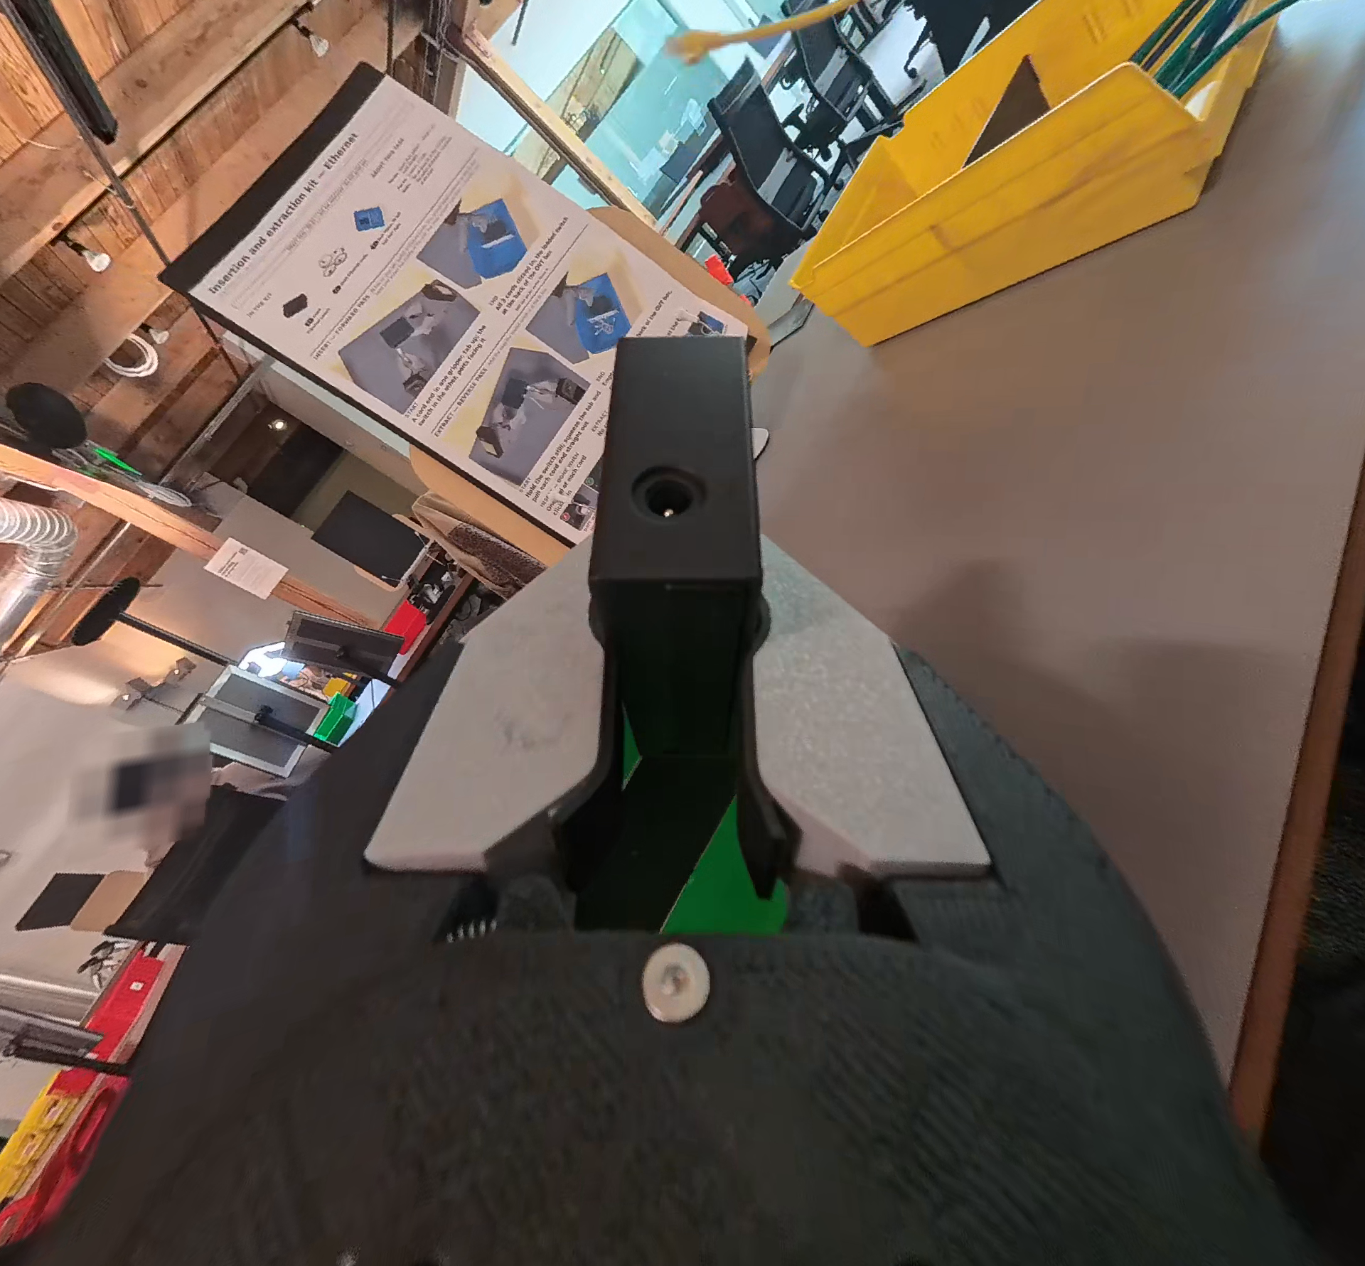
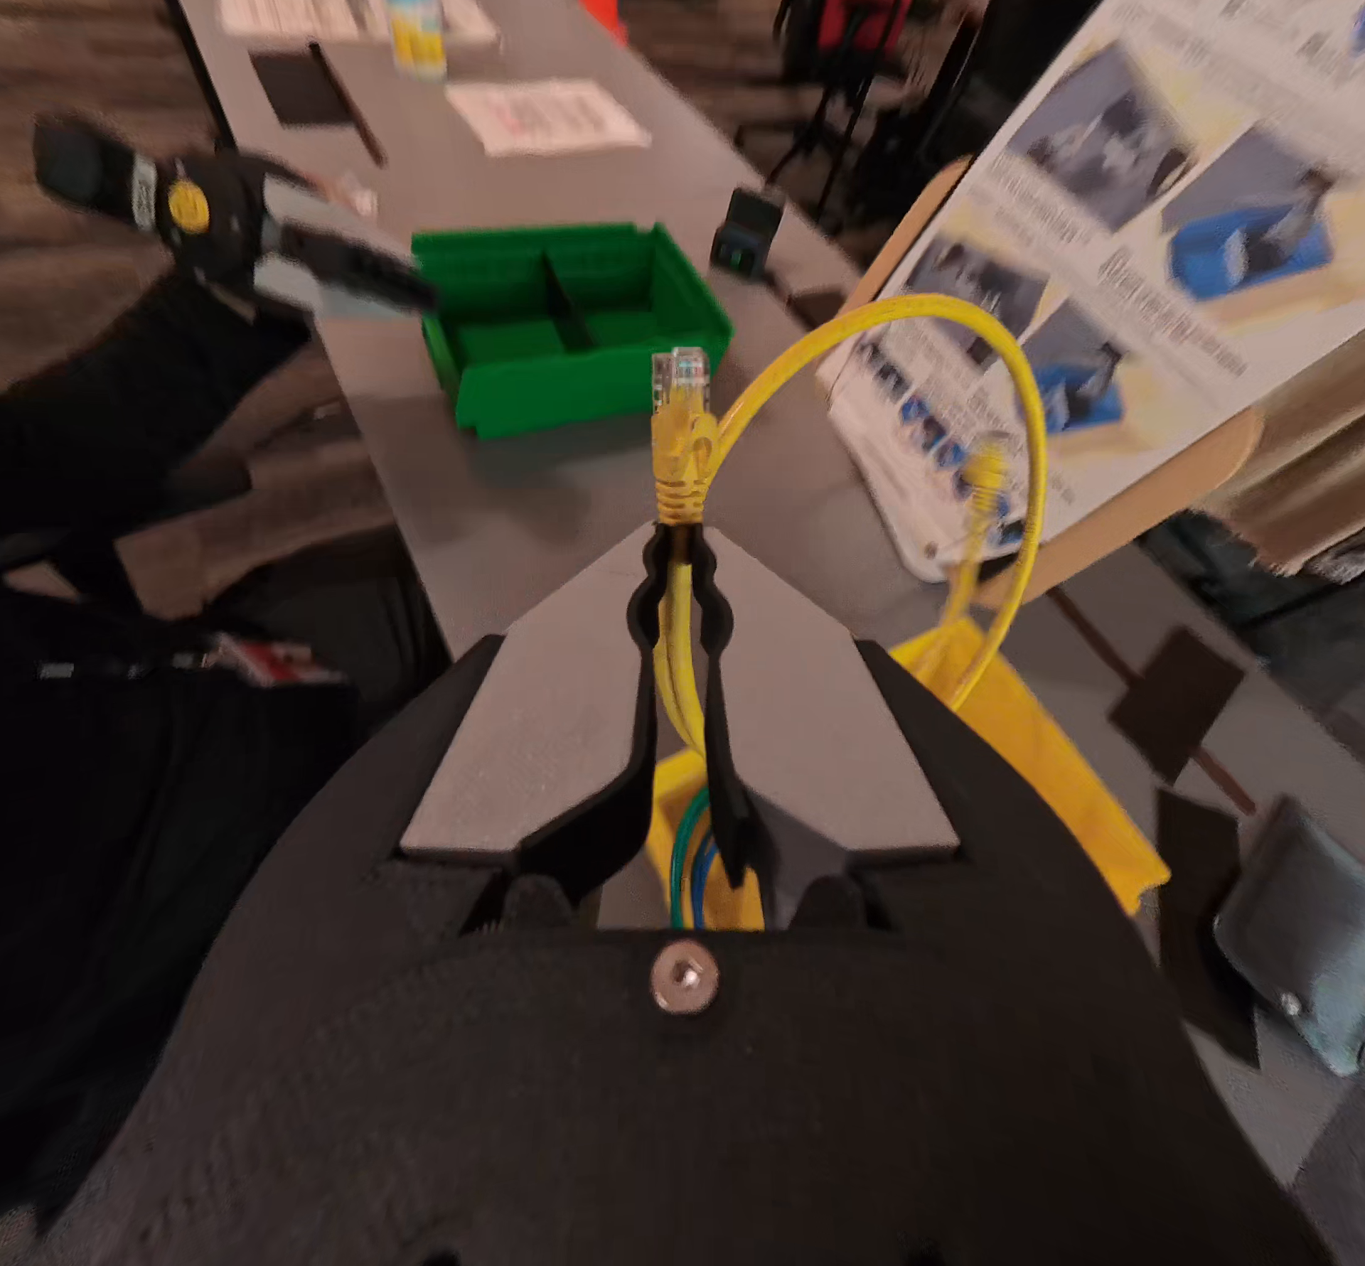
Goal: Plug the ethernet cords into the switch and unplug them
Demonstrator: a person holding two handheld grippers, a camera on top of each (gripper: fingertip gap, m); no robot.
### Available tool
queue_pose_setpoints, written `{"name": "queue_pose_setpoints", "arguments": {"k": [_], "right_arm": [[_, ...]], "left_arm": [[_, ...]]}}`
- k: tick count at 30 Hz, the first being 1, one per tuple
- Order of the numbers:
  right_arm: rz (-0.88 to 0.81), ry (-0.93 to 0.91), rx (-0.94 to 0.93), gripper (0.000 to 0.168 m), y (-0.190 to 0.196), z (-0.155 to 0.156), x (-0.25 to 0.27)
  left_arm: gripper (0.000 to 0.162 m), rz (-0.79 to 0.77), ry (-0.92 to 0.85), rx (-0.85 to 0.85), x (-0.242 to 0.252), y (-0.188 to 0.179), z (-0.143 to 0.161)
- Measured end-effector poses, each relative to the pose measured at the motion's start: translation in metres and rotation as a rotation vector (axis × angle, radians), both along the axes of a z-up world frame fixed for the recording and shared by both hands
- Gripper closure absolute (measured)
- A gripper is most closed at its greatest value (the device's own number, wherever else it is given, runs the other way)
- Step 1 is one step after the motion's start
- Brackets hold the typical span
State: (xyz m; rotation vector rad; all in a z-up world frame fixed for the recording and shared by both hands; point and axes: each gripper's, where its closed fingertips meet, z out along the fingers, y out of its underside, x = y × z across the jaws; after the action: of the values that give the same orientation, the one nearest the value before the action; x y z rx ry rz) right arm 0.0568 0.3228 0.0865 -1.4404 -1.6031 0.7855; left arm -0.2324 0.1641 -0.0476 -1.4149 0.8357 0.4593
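Observation:
My left gripper [image 1: 679, 614] is shut on the black switch [image 1: 676, 462], which sticks out forward between the fingers with a round socket on its near end. My right gripper [image 2: 679, 538] is shut on a yellow ethernet cord [image 2: 960, 329] just below its plug [image 2: 681, 388]; the clear plug points away from me. The cord loops to the right and its other plug [image 2: 984, 481] hangs free. The left gripper [image 2: 295, 256] with the switch [image 2: 369, 274] shows blurred at the far left of the right wrist view. The yellow cord's hanging plug [image 1: 690, 47] also shows high in the left wrist view.
A yellow bin [image 1: 997, 196] with green cords [image 1: 1256, 12] sits on the grey table [image 1: 1071, 566]. A green divided bin [image 2: 569, 322] stands farther along the table. An instruction board [image 1: 443, 285] leans at the table's edge. The yellow bin [image 2: 1049, 736] lies under my right gripper. Across from one pair of fingers to the other is roughly 35 cm.

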Motion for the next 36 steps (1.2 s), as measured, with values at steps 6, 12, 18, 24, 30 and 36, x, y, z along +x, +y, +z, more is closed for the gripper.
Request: {"name": "queue_pose_setpoints", "arguments": {"k": [6,12,18,24,30,36], "right_arm": [[-0.159,-0.435,-0.044,0.166,0.053,-0.131,0.045],[-0.175,-0.686,-0.155,0.165,0.082,-0.250,0.042],[-0.134,-0.813,-0.159,0.163,0.080,-0.274,0.030],[-0.176,-0.710,0.020,0.128,0.084,-0.221,0.027],[-0.238,-0.419,0.118,0.104,0.070,-0.163,-0.002],[0.170,-0.089,0.279,0.122,-0.077,-0.120,-0.095]], "left_arm": [[0.134,-0.004,0.029,0.001,0.008,0.002,-0.001],[0.133,-0.012,0.034,-0.014,0.013,0.006,-0.006],[0.133,-0.033,0.036,-0.024,0.017,0.008,-0.013],[0.134,-0.072,0.076,-0.031,0.025,0.012,-0.022],[0.134,-0.088,0.139,0.034,0.042,0.005,-0.013],[0.134,-0.130,0.146,-0.082,0.067,0.011,-0.034]]}}
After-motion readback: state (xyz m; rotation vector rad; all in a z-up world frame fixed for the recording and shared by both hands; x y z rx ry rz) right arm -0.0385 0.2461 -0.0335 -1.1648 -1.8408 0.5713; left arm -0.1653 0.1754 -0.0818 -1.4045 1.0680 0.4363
